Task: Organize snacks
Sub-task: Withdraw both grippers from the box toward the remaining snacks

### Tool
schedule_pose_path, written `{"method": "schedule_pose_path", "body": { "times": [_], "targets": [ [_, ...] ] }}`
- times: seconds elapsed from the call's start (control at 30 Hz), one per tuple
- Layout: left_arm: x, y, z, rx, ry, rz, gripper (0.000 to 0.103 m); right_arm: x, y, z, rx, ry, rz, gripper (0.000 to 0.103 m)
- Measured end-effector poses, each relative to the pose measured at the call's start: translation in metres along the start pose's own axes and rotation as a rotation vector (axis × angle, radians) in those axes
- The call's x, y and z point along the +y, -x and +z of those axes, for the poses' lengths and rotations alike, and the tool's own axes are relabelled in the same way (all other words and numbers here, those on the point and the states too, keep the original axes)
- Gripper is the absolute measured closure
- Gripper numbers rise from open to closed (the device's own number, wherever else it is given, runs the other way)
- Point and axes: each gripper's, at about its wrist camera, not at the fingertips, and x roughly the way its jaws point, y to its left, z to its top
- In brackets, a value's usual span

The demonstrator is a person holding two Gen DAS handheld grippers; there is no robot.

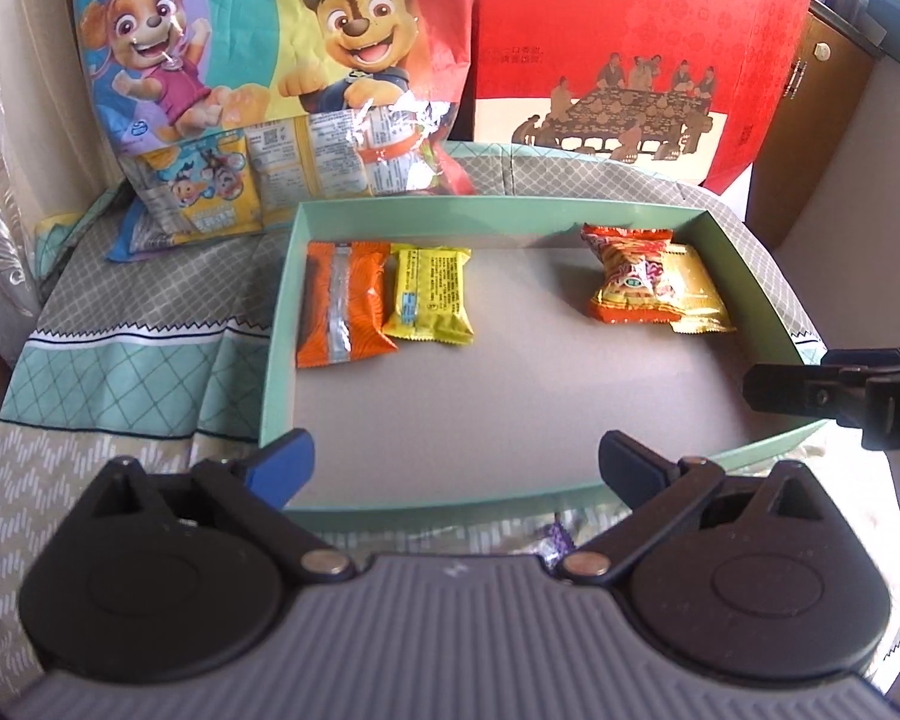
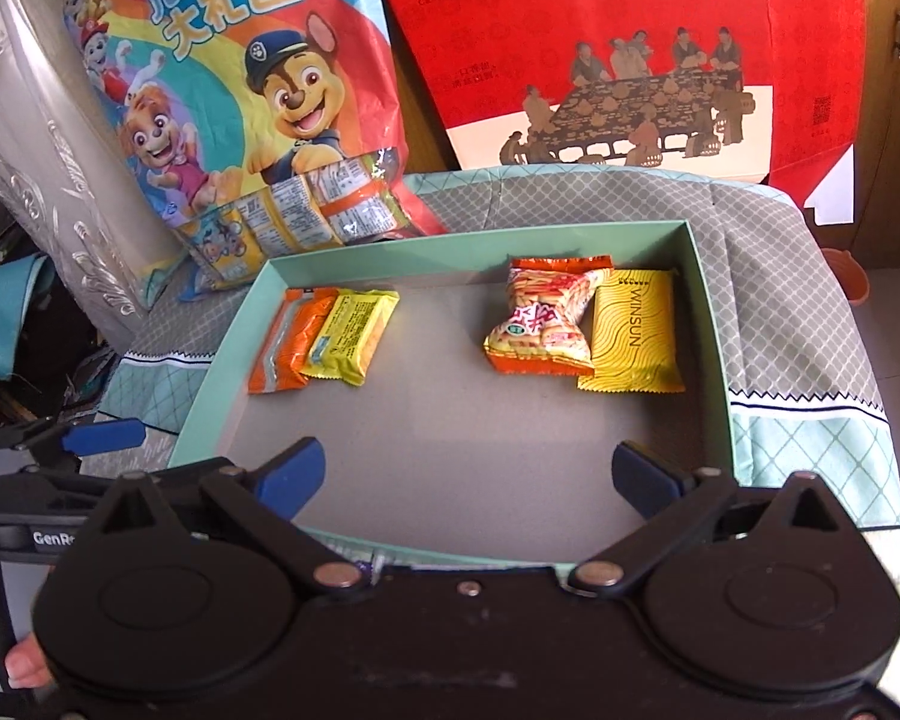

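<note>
sorting looks midway: four snacks already lie in the box, which fills the middle of both frames on a cloth-covered worktop. at its upper left an orange packet touches a yellow packet; at upper right a crinkled orange bag overlaps a winsun packet. both tongs, left and right, hover over the box's near edge with jaws apart and empty. likely next: fetching another snack, perhaps from the cartoon bag at upper left beside the red box.
</note>
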Motion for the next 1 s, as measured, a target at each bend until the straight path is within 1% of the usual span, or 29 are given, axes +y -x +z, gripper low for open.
{"method": "schedule_pose_path", "body": {
  "times": [0.17, 0.37, 0.5, 0.63, 0.87, 0.97, 1.0],
  "targets": [
    [0.004, 0.007, -0.033, 0.037, 0.012, 0.003, 0.000, 0.006, 0.014, -0.033, 0.008, 0.000, 0.012, 0.000],
    [0.011, 0.004, -0.070, 0.100, 0.023, 0.012, 0.000, 0.007, 0.014, -0.068, 0.040, -0.026, 0.028, 0.000],
    [0.017, -0.003, -0.090, 0.140, 0.037, 0.022, 0.000, 0.001, 0.013, -0.087, 0.060, -0.069, 0.031, 0.000],
    [0.023, -0.008, -0.102, 0.165, 0.046, 0.028, 0.000, -0.005, 0.009, -0.099, 0.071, -0.095, 0.021, 0.000],
    [0.033, -0.014, -0.119, 0.205, 0.074, 0.034, 0.000, -0.015, 0.006, -0.106, 0.053, -0.136, -0.016, 0.000],
    [0.036, -0.016, -0.123, 0.214, 0.085, 0.033, 0.000, -0.017, 0.005, -0.108, 0.045, -0.144, -0.027, 0.008],
    [0.037, -0.017, -0.124, 0.218, 0.086, 0.035, 0.000, -0.017, 0.004, -0.107, 0.043, -0.139, -0.031, 0.013]
  ]
}}
